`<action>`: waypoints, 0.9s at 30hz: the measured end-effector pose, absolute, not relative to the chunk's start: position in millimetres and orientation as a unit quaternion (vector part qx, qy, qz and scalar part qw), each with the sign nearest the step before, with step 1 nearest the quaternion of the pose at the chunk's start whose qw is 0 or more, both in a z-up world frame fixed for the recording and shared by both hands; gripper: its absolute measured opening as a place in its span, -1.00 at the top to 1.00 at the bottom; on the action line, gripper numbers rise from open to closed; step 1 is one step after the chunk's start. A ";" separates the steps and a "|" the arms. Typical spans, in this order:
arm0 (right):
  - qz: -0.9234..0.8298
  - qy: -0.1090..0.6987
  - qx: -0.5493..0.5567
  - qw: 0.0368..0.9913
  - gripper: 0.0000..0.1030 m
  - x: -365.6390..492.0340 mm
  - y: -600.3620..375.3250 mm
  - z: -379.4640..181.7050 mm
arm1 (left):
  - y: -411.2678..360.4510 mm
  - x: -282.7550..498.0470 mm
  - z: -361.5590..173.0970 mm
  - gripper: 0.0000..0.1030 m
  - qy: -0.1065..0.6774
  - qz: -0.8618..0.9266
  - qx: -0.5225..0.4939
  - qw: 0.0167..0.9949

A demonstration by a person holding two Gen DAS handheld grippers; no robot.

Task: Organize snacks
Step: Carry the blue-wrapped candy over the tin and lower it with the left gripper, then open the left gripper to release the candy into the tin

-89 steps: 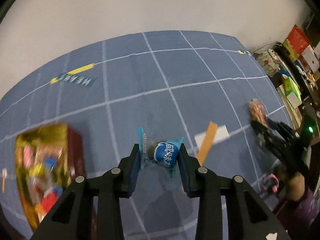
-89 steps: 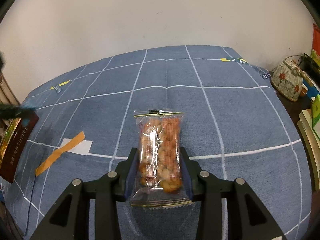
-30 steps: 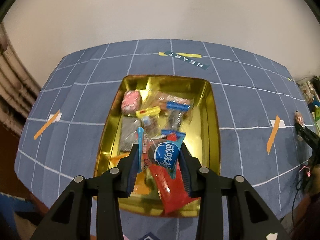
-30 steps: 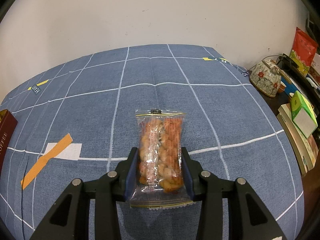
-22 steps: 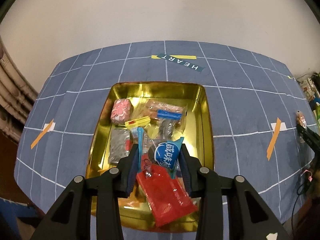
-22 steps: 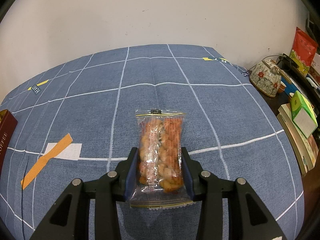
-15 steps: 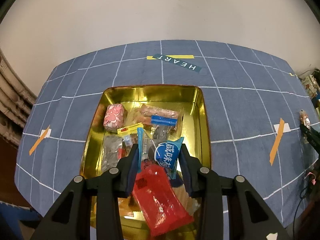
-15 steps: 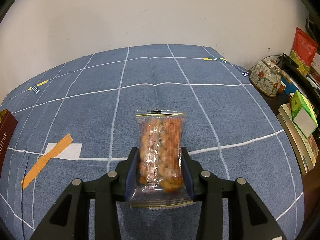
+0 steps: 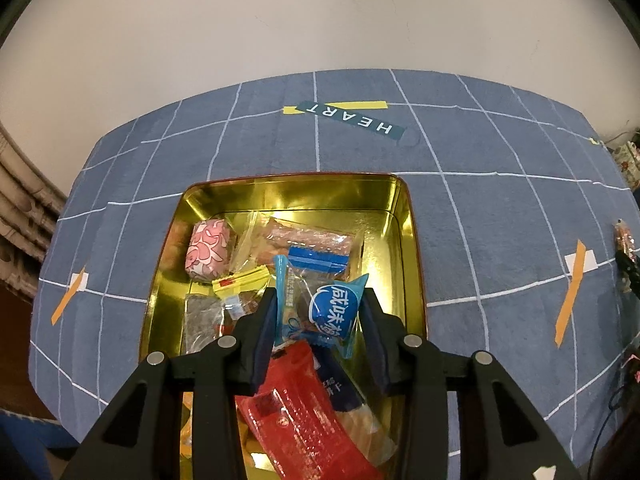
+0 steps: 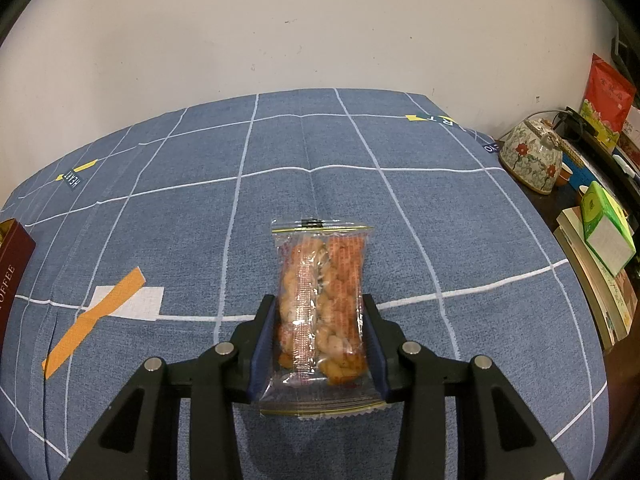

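Observation:
My left gripper is shut on a small blue snack packet and holds it over the gold tin. The tin holds several snacks: a pink wrapped one, a clear packet with a blue strip, a yellow-edged one and a red packet. My right gripper is shut on a clear packet of orange peanuts, just above the blue checked cloth. The right gripper also shows at the far right of the left wrist view.
Orange tape marks lie on the cloth. The tin's dark red side is at the left edge of the right wrist view. A floral teapot, books and a green box stand off the table's right side.
My left gripper has swung left from open cloth to over the gold tin and moved on along it, still holding the blue packet. The right gripper has barely moved.

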State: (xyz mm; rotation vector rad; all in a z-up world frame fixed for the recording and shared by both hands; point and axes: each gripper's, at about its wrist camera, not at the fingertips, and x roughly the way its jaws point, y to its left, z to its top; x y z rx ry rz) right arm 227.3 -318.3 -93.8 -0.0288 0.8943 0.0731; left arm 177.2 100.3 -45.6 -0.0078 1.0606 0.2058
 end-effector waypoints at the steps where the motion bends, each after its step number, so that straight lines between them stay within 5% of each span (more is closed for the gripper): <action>1: 0.035 0.432 -0.014 0.901 0.19 227.3 -318.3 -93.8 | 100.1 178.3 -46.7 0.25 0.506 0.097 -0.004 0.857; 7: 0.035 0.432 -0.014 0.901 0.19 227.2 -318.2 -93.7 | 99.2 182.9 -51.7 0.13 0.510 0.097 0.000 0.855; 12: 0.035 0.432 -0.014 0.901 0.19 227.3 -318.3 -93.9 | 95.9 181.6 -51.0 -0.18 0.507 0.108 0.018 0.855; 27: 0.040 0.431 -0.001 0.902 0.21 227.2 -320.7 -94.0 | 127.0 99.4 -5.5 -0.25 0.466 0.163 -0.040 0.869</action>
